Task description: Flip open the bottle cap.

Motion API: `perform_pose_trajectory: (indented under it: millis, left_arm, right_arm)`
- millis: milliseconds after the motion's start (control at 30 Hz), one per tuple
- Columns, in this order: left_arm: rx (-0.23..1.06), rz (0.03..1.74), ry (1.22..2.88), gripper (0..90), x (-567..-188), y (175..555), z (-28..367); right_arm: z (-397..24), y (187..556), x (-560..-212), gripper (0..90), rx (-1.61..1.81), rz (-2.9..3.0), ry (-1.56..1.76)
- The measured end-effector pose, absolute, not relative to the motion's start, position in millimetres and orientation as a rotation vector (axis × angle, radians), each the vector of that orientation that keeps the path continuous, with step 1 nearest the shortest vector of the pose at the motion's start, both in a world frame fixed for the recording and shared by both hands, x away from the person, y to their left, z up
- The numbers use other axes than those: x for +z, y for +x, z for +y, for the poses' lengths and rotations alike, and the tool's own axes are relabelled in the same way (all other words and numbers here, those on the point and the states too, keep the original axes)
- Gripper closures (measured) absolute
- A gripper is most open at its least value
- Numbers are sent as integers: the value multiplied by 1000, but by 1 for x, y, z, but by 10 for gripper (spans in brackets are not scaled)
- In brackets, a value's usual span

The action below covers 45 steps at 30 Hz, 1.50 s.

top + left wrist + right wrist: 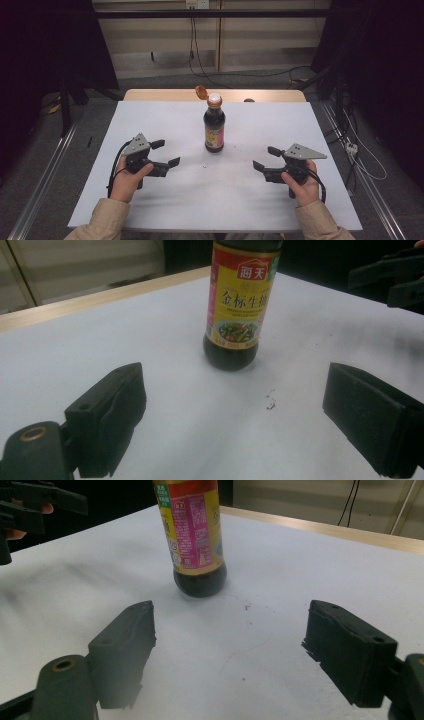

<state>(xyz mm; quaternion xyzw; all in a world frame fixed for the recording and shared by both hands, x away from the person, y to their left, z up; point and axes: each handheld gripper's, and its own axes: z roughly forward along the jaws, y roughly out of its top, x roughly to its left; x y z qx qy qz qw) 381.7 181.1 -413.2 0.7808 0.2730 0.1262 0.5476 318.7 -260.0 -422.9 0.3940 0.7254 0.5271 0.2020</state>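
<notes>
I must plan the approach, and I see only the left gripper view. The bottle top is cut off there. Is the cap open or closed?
Observer: Open. In the high view the bottle has its orange flip cap hinged back.
Operator: Is the right gripper holding something?
Observer: No. The right gripper has open jaws with nothing between them, short of the bottle.
Operator: And the left one?
Observer: The left gripper is open too, low over the white table.

The bottle is looking like glossy dark plastic with a shiny printed label. The table is wearing a matt white sheet, bare wood showing along its far edge. Gripper pads are looking matt, rubbery black.
</notes>
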Motion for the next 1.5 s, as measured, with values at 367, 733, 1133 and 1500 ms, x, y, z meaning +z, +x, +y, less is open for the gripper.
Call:
perform_pose_trajectory:
  millis: [367,733,1133,1500]
  left_arm:
    - [304,650,1858,102,-418,376,192]
    - [309,648,1862,102,-419,370,200]
    - [305,658,1863,102,-422,364,209]
    - [318,669,1871,102,-424,360,218]
  right_arm:
    - [-267,312,-427,199,1471,2024,1105]
    - [-272,306,-431,199,1468,2027,1101]
    - [-282,299,-434,198,1471,2016,1109]
    - [-294,292,-437,199,1453,2001,1118]
